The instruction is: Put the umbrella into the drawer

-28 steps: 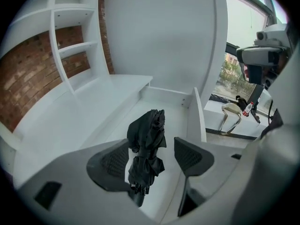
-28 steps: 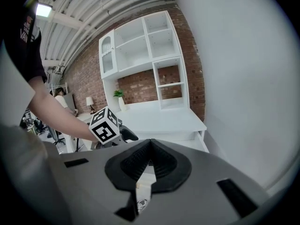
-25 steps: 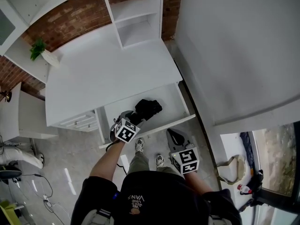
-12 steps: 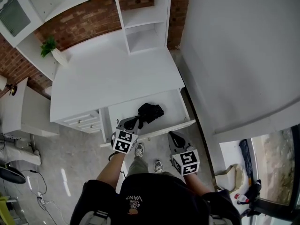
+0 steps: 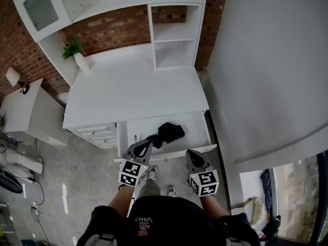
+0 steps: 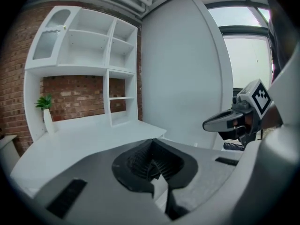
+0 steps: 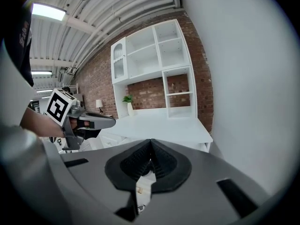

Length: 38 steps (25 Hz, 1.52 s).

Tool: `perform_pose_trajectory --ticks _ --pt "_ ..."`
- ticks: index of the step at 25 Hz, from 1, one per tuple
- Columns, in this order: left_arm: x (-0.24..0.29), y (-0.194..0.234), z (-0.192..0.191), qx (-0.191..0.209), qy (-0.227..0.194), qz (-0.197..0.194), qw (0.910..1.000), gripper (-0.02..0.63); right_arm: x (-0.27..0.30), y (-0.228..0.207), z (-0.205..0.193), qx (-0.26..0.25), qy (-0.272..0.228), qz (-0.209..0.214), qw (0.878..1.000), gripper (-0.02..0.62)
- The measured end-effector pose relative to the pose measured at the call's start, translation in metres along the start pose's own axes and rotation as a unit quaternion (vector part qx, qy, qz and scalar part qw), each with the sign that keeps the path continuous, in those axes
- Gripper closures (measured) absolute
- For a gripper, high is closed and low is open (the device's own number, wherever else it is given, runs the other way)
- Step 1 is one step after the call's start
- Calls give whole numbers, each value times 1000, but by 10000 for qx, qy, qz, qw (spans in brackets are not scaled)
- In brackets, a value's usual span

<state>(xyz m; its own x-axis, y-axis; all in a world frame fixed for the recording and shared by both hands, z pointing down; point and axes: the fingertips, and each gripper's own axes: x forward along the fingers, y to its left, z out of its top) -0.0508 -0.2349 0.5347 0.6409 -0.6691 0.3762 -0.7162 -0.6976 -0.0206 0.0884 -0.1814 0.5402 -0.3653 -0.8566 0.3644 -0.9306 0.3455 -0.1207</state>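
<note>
A folded black umbrella [image 5: 166, 132] lies inside the open white drawer [image 5: 193, 126] of the desk, in the head view. My left gripper [image 5: 148, 144] hovers just in front of the drawer's front edge, clear of the umbrella, its jaws shut with nothing between them. In its own view the left gripper [image 6: 151, 142] points over the desktop. My right gripper [image 5: 188, 153] hangs to the right at the same edge, and its own view shows the right gripper [image 7: 150, 142] shut and empty too. Neither gripper view shows the umbrella.
The white desk top [image 5: 133, 88] carries a small potted plant [image 5: 75, 51] at its back left, with open shelves [image 5: 174, 40] behind. Small closed drawers [image 5: 100, 134] sit left of the open one. A grey wall [image 5: 266, 65] runs along the right. My shoes [image 5: 152, 172] stand below.
The left gripper has drawn back and up from the umbrella, which stays in the drawer. The head view has tilted to show more of the shelves. The right gripper has hardly moved.
</note>
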Motion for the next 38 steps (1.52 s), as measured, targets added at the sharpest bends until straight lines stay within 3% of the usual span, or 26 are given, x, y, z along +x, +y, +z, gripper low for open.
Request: perform_pose_trajectory --ticks 18,27,38 --pt "-85 10 25 -251 -545 700 9957 600 -8 21 42 -186 -411 423 9981 594" --pt "-97 5 41 -306 -728 708 9944 600 -22 31 76 -417 -701 589 9949 594" --pt "-93 -1 56 -83 -679 492 9964 600 -24 25 84 -522 -665 511 9951 595"
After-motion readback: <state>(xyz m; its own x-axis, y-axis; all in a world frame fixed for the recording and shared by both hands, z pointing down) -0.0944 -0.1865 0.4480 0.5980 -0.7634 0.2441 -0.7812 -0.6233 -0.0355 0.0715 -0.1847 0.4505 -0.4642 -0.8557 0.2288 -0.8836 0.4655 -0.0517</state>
